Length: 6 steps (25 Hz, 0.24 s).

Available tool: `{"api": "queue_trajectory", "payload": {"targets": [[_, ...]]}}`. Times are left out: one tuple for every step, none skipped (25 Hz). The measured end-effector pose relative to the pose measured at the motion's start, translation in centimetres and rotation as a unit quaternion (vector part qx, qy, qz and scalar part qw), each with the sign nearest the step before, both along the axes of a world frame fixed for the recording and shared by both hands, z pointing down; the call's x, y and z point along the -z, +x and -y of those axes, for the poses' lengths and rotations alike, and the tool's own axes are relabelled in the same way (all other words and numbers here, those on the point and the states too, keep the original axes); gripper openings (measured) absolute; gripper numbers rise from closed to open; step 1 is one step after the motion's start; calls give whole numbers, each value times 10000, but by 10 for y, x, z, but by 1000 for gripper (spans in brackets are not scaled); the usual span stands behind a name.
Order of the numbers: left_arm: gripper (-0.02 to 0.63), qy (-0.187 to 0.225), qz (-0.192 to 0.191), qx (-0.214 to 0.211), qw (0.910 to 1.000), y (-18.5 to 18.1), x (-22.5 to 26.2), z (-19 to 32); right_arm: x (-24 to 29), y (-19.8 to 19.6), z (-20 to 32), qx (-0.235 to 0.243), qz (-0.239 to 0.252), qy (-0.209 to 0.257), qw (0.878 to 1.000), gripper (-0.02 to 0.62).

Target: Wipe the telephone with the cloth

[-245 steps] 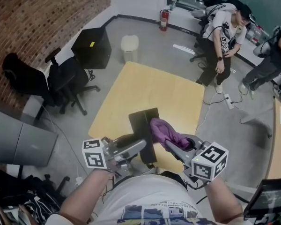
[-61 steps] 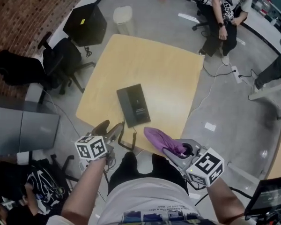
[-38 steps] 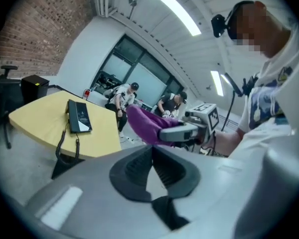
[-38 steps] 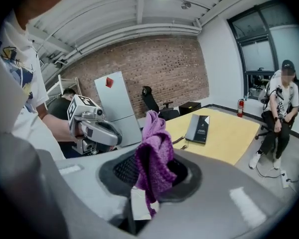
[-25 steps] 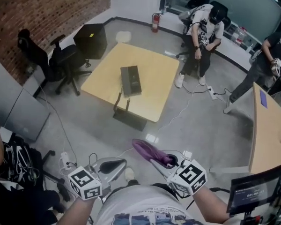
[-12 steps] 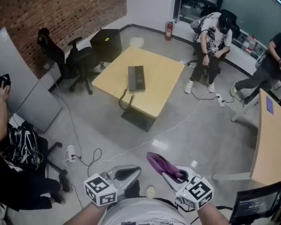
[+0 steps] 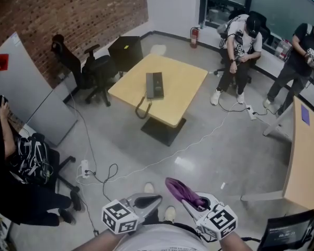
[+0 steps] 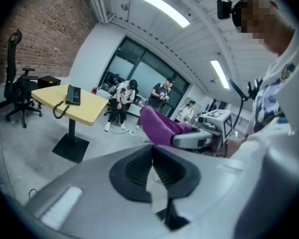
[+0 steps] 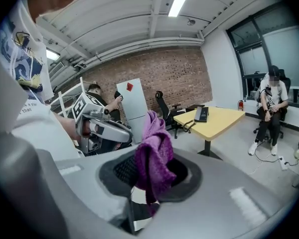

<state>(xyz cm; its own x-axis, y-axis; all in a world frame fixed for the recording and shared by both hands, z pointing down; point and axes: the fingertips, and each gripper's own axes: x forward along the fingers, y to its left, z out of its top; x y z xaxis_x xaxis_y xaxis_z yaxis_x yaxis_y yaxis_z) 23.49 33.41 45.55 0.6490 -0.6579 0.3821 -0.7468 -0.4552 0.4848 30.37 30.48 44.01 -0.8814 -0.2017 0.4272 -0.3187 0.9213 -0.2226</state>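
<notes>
Right gripper view shows the right gripper pinching only a small bunch of the purple cloth, with the rest hanging loose. Under wiping pressure the cloth could pull out of the jaws. The left gripper has its jaws pressed together on nothing, so it is not set to steady anything. A firm stroke could therefore slide the unanchored telephone across the yellow table. The coiled cord hangs over the table edge and could snag the loose cloth. The telephone lies on the table, well apart from both grippers, across a stretch of open floor ahead of them.
</notes>
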Motion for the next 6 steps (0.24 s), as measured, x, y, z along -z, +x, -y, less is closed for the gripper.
{"api": "queue_trajectory", "payload": {"targets": [[9,15,21,-19,10000,0,2,-1,0,1,-2,-35,-13,-10,10000,83],[9,42,33,-37,10000,1,4,-1,-1,2,-5,-66,-24,-26,10000,83],[9,70,44,-56,9999,3,6,-2,-1,4,-8,-85,-28,-41,10000,83],[9,95,62,-76,9999,4,7,-4,-2,5,-11,-90,-25,-51,9999,83],[9,117,86,-96,9998,6,8,-5,-2,6,-14,-88,-18,-58,9999,83],[9,136,114,-116,9998,8,9,-7,-3,8,-18,-83,-9,-63,9999,83]]}}
